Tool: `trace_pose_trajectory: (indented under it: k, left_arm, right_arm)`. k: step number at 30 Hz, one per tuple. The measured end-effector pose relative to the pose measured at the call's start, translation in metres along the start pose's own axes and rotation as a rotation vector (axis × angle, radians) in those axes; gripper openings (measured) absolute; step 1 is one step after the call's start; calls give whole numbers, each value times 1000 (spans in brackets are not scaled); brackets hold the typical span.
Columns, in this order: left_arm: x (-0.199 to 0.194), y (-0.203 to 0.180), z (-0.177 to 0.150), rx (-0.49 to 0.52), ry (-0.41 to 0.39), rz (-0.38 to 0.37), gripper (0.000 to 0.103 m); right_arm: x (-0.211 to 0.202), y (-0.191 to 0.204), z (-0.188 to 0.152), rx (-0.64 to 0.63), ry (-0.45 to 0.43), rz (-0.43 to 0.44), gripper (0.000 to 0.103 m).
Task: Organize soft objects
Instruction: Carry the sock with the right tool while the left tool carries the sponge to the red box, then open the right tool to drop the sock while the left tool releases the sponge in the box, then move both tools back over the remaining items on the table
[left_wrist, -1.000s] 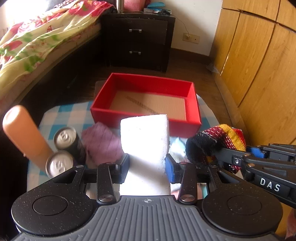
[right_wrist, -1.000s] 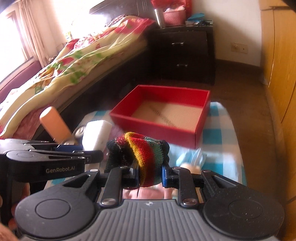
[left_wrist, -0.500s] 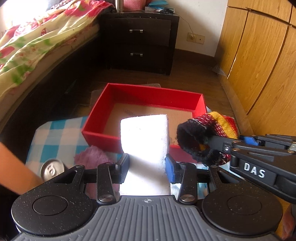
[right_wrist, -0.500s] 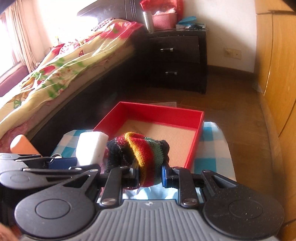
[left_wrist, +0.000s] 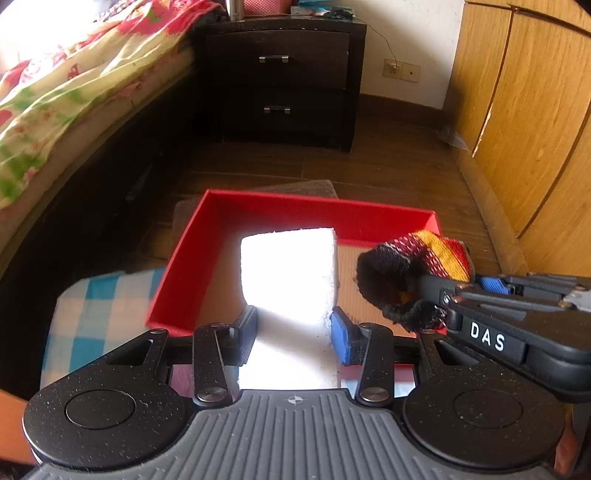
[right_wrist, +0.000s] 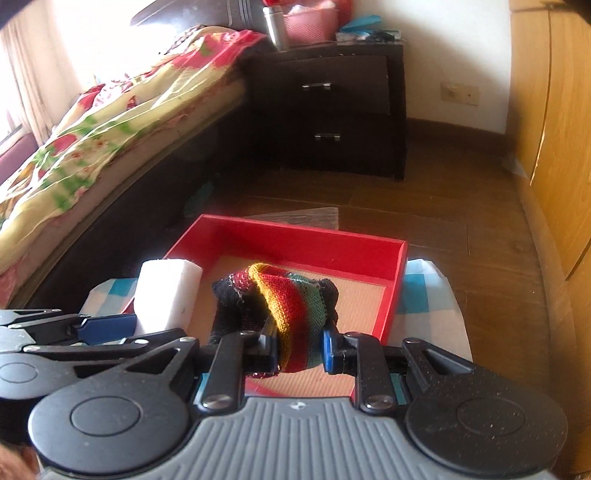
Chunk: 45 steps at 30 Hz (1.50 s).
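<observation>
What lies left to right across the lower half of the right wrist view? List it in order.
Left claw → white foam block → striped knitted sock clamped in the right claw → right wall of the red box → blue checked cloth.

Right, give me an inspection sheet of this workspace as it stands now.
Surface: blue-and-white checked cloth over a low table, mostly covered by the box.
Job's things: white sponge block and striped knitted cloth, both held above the red box; the box floor in view is bare.
Clutter: an orange shape at the left wrist view's lower left edge, too cropped to name.
Grippers: left gripper shut on the white sponge block; right gripper shut on the striped knitted cloth.
Cables: one thin wire running to the wall socket.
Surroundings: bed with floral blanket, dark nightstand, wooden wardrobe, wood floor.
</observation>
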<state>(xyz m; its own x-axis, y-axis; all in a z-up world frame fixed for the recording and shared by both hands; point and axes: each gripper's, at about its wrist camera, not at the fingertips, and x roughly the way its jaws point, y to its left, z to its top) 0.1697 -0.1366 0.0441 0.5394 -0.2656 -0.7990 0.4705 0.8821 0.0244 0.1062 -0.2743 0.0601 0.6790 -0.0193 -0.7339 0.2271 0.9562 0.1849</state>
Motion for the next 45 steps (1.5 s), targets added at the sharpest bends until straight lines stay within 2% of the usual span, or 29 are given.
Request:
trace_pose_trajectory:
  k: [6,15,20,26,30,33,36,45]
  left_arm:
    - [23,-1,13,10,12,38,43]
    - [49,-1,15,17,53,80,44]
    - [56,-4,15,33,65,86,50]
    - [58,-4,17,18,66,94,60]
    - [55,-6,18,19,59,102,71]
    - [47,-6,18,17,39,108,72]
    - [36,-5,18,2,24,105,73]
    - [1,-8,11,18,17,115,74]
  right_arm:
    - [25,-14,2,27,22,-13,1]
    - [54,-17,-2,15,83,-39,2]
    - [62,-19,-6,22,99,-53,5]
    - [60,-22,-7,28,92,-68,15]
    - [57,-21,-6,27,82,-67,19]
    - [50,-20,-3,27,60,-68,24]
    - [41,-19,0,30,38,-64,25]
    - [12,-7,0,-14,45,-63,27]
